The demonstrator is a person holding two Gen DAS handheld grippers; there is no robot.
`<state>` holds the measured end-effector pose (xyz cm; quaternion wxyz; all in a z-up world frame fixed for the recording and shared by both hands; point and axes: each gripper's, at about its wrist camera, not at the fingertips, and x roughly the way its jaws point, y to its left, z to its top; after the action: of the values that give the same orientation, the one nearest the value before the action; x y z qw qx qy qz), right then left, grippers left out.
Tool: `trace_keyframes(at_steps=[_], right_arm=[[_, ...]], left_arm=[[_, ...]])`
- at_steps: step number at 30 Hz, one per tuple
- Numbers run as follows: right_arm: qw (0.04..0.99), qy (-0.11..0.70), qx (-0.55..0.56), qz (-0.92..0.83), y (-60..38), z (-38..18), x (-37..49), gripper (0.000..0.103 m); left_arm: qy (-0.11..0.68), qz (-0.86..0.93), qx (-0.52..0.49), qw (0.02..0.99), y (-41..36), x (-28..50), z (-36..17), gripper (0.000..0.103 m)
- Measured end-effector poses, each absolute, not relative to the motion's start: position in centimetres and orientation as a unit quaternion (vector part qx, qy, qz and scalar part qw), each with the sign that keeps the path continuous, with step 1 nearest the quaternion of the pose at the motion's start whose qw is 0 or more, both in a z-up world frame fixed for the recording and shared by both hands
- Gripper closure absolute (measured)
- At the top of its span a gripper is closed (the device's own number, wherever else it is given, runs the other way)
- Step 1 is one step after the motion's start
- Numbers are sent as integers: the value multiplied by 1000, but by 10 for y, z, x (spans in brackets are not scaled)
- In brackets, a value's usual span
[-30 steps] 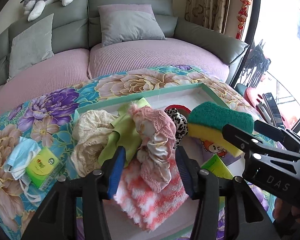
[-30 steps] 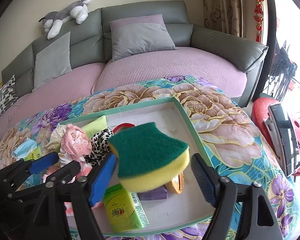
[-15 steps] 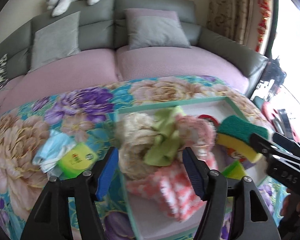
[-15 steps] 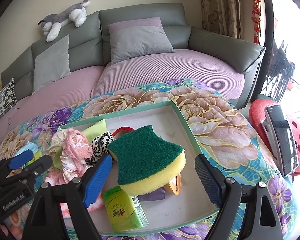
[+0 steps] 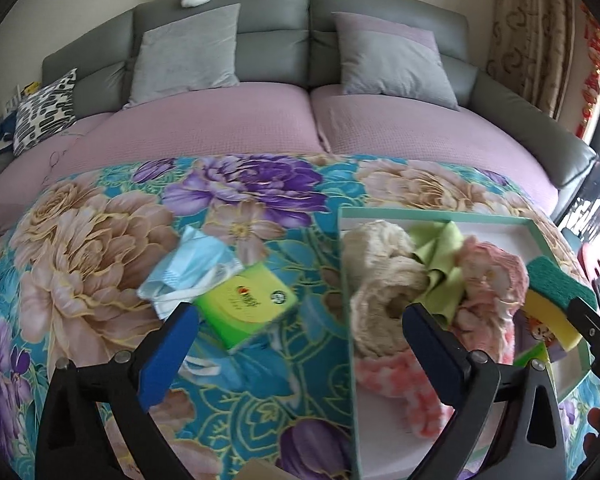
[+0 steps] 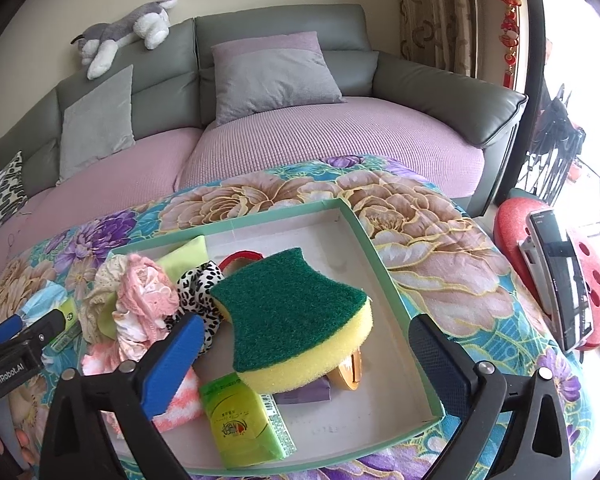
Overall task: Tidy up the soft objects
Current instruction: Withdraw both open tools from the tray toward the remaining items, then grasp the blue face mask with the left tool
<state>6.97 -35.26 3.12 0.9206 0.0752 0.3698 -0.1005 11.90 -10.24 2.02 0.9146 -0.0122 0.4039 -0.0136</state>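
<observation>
My left gripper [image 5: 298,344] hangs over the floral tabletop [image 5: 100,240] just outside the tray [image 5: 346,320], jaws opening wide with nothing between them. The green tissue pack [image 5: 246,306] lies straight ahead of it beside the tray, long axis slanting toward that wall, the blue face mask [image 5: 188,268] touching its far side. My right gripper [image 6: 306,350] is opening too; the sponge [image 6: 296,316] sits released inside the tray. The left is nearer. "GenRobot.AI" reads on its body.
</observation>
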Motion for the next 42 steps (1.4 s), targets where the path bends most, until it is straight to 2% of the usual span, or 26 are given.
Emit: trace_keyframes(at_steps=[9, 18, 25, 36, 42], right_arm=[[932, 351, 71, -59, -313, 40, 77, 0], [952, 299, 56, -36, -265, 61, 77, 0], [937, 336, 25, -91, -270, 47, 86, 0], [908, 393, 88, -112, -307, 16, 90, 0], [914, 371, 84, -144, -312, 26, 83, 0]], left_arm=[[380, 55, -42, 922, -43, 114, 31, 1], [380, 107, -82, 915, 19, 108, 30, 1], [393, 102, -88, 910, 32, 111, 25, 1], [415, 88, -103, 900, 32, 117, 13, 1], [416, 80, -110, 899, 29, 119, 13, 1]])
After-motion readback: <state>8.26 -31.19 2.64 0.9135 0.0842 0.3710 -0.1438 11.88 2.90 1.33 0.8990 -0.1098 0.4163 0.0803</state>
